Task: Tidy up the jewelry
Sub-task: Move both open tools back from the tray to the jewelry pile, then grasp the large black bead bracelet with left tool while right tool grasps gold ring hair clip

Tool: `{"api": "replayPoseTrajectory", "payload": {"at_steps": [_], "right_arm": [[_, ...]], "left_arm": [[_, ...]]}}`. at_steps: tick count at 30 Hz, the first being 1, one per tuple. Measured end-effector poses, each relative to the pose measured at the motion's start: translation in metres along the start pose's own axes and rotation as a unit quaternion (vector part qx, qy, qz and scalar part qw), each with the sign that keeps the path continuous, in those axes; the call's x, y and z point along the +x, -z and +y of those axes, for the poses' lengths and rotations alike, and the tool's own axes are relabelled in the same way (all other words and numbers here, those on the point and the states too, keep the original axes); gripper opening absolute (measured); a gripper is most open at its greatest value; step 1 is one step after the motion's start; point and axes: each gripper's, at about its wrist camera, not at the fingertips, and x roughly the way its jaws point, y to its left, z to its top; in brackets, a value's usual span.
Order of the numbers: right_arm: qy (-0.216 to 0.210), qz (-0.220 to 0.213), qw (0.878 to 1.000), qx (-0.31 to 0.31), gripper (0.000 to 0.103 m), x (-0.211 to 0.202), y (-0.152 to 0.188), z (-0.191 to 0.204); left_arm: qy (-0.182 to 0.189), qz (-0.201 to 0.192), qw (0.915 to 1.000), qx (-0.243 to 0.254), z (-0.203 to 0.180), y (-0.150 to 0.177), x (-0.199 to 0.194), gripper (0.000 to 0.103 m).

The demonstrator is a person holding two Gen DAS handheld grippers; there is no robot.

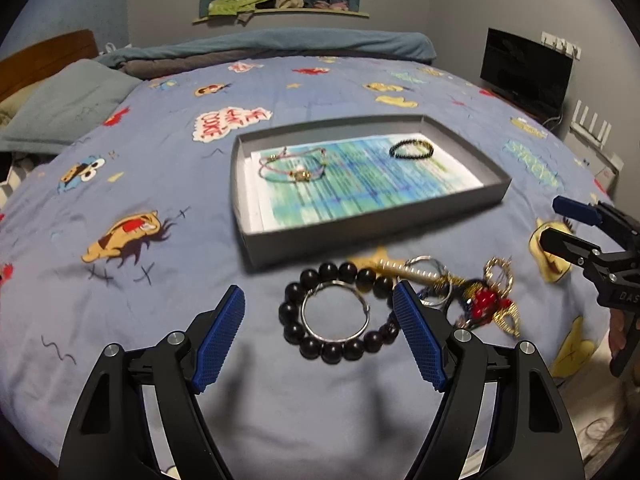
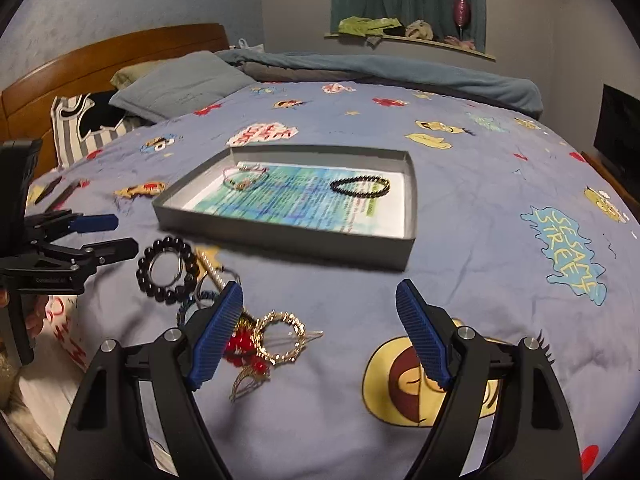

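Both grippers empty, jaws wide: left gripper (image 1: 319, 338) should straddle 1 side of black bead bracelet (image 1: 335, 312), avoiding silver ring (image 1: 335, 311); right gripper (image 2: 319, 334) waits.

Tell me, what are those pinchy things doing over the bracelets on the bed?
A person is sorting jewelry into the grey tray on the bed. A small black bracelet and a pink cord bracelet already lie in it. The left gripper, open, hovers over the big black bead bracelet. The right gripper, also open, is beside the gold and red pieces. Nothing is held.
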Motion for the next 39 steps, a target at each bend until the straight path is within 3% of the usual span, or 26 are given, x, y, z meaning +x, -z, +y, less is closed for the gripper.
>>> {"api": "replayPoseTrajectory", "payload": {"at_steps": [8, 14, 20, 22, 25, 31, 37, 39], "right_arm": [[-0.021, 0.037, 0.999, 0.005, 0.077, 0.021, 0.02, 0.003], [-0.05, 0.079, 0.995, 0.021, 0.067, 0.036, 0.028, 0.004], [-0.051, 0.089, 0.995, 0.003, 0.067, 0.043, 0.03, 0.015], [-0.049, 0.091, 0.995, -0.005, 0.053, 0.044, 0.031, 0.018], [-0.05, 0.092, 0.994, 0.001, 0.042, 0.045, 0.031, 0.016], [-0.055, 0.086, 0.995, 0.012, 0.039, 0.042, 0.03, 0.01], [-0.054, 0.068, 0.996, 0.028, 0.039, 0.034, 0.026, 0.0], [-0.051, 0.066, 0.996, 0.03, 0.039, 0.034, 0.025, -0.001]], "left_arm": [[0.012, 0.011, 0.9997, -0.016, 0.004, 0.011, 0.013, 0.077], [0.016, 0.034, 0.9992, -0.014, 0.005, 0.016, 0.028, 0.077], [0.023, 0.044, 0.9987, -0.009, 0.004, 0.017, 0.037, 0.077], [0.027, 0.044, 0.9987, 0.006, -0.002, 0.018, 0.038, 0.077], [0.021, 0.044, 0.9987, 0.015, -0.007, 0.018, 0.04, 0.077], [0.015, 0.033, 0.9992, -0.019, 0.009, 0.014, 0.037, 0.077], [0.021, 0.038, 0.9975, -0.057, 0.027, 0.014, 0.037, 0.048], [0.019, 0.043, 0.9972, -0.059, 0.029, 0.015, 0.039, 0.028]]}}
